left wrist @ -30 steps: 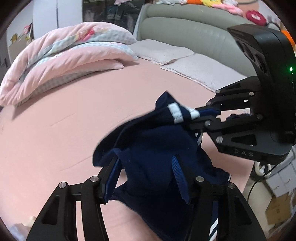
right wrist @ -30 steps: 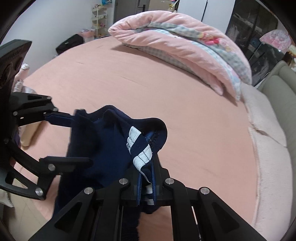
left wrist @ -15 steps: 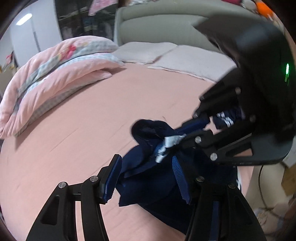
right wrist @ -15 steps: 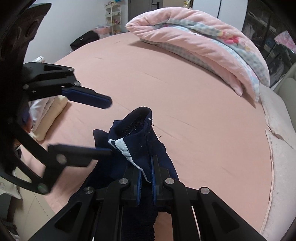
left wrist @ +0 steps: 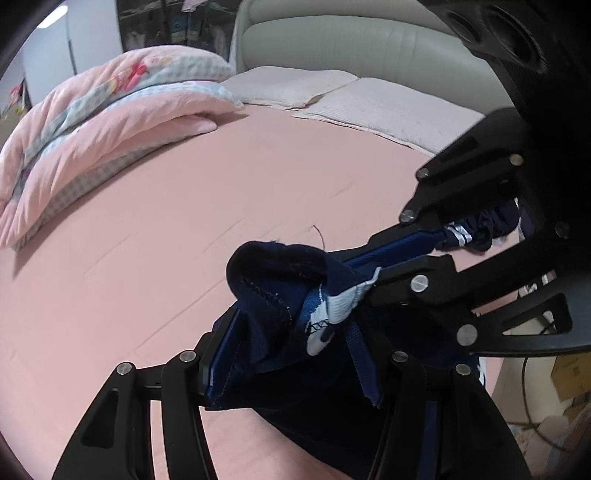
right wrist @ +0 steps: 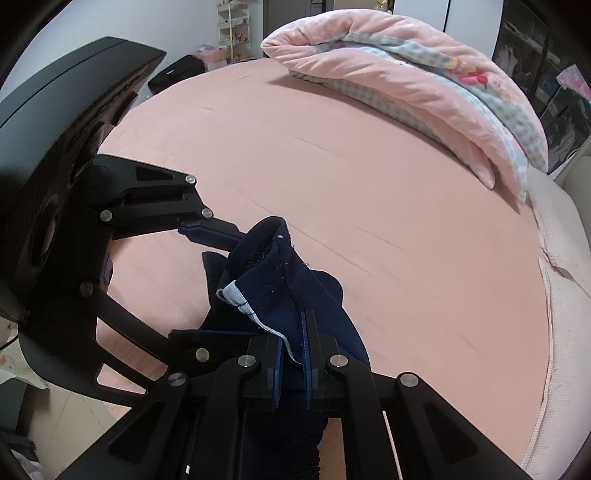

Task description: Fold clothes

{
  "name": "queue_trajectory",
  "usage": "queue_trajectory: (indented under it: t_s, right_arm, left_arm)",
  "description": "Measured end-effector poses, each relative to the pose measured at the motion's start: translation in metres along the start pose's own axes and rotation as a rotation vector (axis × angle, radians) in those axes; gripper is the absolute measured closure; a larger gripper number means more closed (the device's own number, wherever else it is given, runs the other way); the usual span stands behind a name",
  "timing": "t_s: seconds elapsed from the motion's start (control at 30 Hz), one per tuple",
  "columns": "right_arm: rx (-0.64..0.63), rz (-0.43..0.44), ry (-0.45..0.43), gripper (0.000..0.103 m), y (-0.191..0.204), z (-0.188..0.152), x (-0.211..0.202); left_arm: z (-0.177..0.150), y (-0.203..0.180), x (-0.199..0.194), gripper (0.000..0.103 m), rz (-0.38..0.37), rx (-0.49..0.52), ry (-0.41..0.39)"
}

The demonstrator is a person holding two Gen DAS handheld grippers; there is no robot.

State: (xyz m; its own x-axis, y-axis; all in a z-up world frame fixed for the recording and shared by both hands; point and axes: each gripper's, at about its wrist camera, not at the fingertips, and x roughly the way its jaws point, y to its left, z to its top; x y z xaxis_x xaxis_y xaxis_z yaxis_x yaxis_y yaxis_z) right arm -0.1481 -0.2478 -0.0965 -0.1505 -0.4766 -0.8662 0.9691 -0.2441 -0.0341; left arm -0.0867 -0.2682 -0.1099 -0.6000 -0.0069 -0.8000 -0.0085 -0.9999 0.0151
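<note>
Pink bed sheet (right wrist: 369, 184), folded quilt (right wrist: 424, 85) beyond; right gripper (right wrist: 293, 354) clamps navy garment (right wrist: 280, 280); left gripper (left wrist: 295, 354) parted around it

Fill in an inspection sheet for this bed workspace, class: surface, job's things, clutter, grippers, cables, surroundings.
Surface: pink bed sheet, mostly bare and smooth.
Job's things: one navy garment with white stripes, bunched and lifted above the sheet.
Clutter: folded pink quilt at the far side; two pale pillows by the headboard.
Grippers: right gripper with fingers closed on the garment's striped edge; left gripper with fingers spread, the garment between them, grip not clear.
Cables: a dark cable hanging beside the bed.
Surroundings: grey headboard, cardboard boxes on the floor, shelf unit by the wall.
</note>
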Motion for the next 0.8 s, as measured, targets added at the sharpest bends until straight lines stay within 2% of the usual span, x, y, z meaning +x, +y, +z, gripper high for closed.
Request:
queue_trajectory:
  t_s: [0.13,0.17,0.2,0.23,0.27,0.33,0.47,0.57,0.6,0.63,0.8]
  right_arm:
    - [0.024,0.022,0.004,0.097,-0.005,0.000,0.001]
    - [0.030,0.029,0.006,0.097,-0.006,0.000,0.001]
    - [0.029,0.031,0.007,0.097,-0.006,0.000,0.001]
    - [0.024,0.029,0.008,0.096,-0.006,0.000,0.002]
    - [0.019,0.027,0.010,0.096,-0.005,-0.001,0.003]
    - [0.011,0.022,0.013,0.095,-0.004,-0.001,0.005]
    - [0.032,0.006,0.027,0.094,-0.007,-0.001,0.009]
    - [0.063,0.003,0.045,0.073,-0.014,0.000,0.011]
    - [0.072,0.006,0.051,0.059,-0.016,0.000,0.010]
    - [0.080,0.007,0.054,0.052,-0.019,0.000,0.010]
    - [0.144,0.005,0.070,0.046,-0.043,-0.006,0.013]
  left_arm:
    - [-0.006,0.008,0.003,0.052,-0.004,-0.093,-0.025]
    - [-0.008,0.013,0.006,0.056,-0.013,-0.135,-0.035]
    - [-0.008,0.018,0.010,0.070,-0.029,-0.176,-0.033]
    - [-0.008,0.023,0.013,0.076,-0.045,-0.217,-0.030]
    - [-0.010,0.026,0.016,0.076,-0.066,-0.251,-0.032]
    - [-0.013,0.032,0.021,0.084,-0.108,-0.319,-0.035]
    - [-0.014,0.022,0.022,0.085,-0.105,-0.290,-0.036]
    - [-0.013,0.020,0.027,0.085,-0.102,-0.287,-0.019]
    - [-0.012,0.022,0.030,0.085,-0.109,-0.299,-0.009]
    - [-0.013,0.025,0.032,0.085,-0.115,-0.318,-0.006]
    - [-0.016,0.031,0.037,0.085,-0.129,-0.362,0.012]
